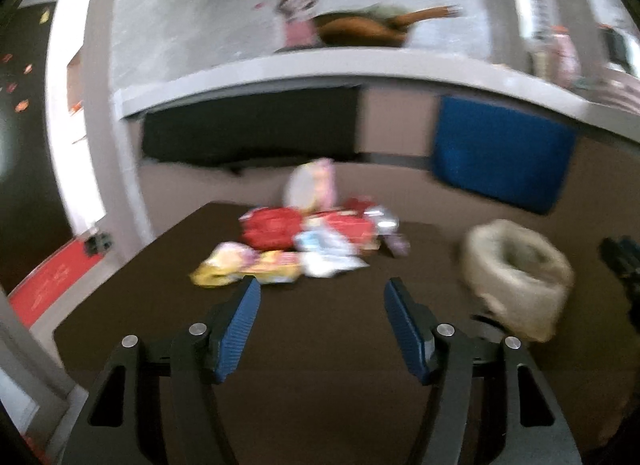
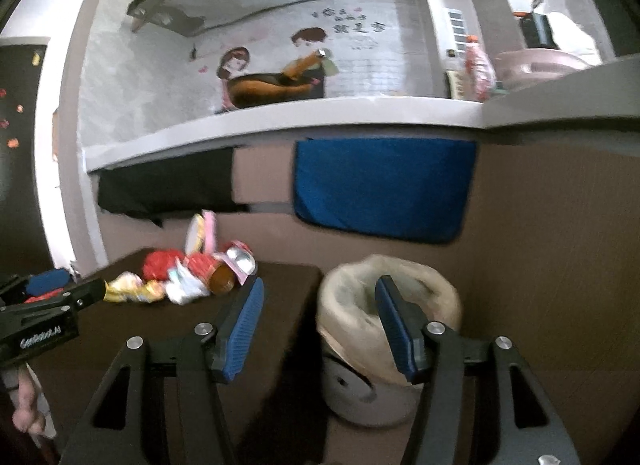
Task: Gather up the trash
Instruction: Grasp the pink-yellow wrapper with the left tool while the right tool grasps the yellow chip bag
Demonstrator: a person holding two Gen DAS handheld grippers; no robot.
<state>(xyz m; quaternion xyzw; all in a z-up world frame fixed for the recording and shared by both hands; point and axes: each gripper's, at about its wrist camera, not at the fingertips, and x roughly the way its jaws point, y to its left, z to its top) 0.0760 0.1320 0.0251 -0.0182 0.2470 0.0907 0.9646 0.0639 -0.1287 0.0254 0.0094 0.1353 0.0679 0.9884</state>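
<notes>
Lying heaped at the far side of the dark table [image 1: 320, 345], the trash wrappers [image 1: 304, 245] sit untouched. A bag-lined bin [image 2: 384, 305] stands just beside the table's right edge. The left gripper [image 1: 322, 305] and right gripper [image 2: 318, 305] hover short of the pile, jaws spread, empty. Loose, slippery wrappers could slide off the table edge under a clumsy pinch.

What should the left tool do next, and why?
Probably move forward to the yellow wrapper, the nearest piece of the trash pile. The left tool is open and empty, short of the pile, and the lined bin waits beside the table.
</notes>
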